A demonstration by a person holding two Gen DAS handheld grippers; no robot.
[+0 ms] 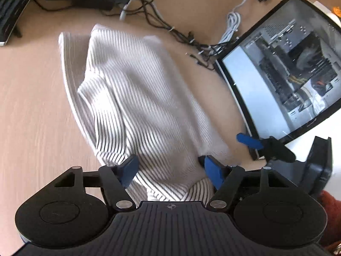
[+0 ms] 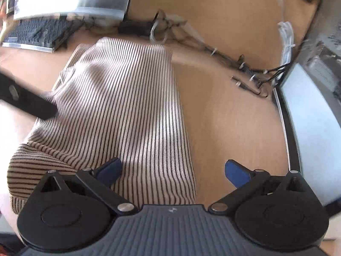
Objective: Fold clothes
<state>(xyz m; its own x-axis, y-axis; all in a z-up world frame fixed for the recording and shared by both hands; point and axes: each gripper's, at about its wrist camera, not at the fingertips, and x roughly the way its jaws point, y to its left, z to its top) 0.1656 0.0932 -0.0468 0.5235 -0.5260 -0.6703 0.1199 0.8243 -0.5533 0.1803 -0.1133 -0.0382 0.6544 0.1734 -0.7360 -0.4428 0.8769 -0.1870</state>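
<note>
Left wrist view: left gripper [image 1: 170,170] gapes wide over the striped sweater [image 1: 136,98], gripping nothing; right gripper [image 2: 172,171] likewise spread, empty.

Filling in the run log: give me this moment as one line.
task: fold clothes | left tool: open, over striped sweater | right tool: open, at sweater's right edge | sweater: bunched on desk

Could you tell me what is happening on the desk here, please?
A person with a two-finger gripper in each hand is folding a striped sweater on a wooden desk. Both the left gripper and the right gripper are open above the sweater's near edge, gripping nothing. The sweater lies partly folded, bunched at one side. A computer case, a bundle of cables and a keyboard sit around it.
</note>
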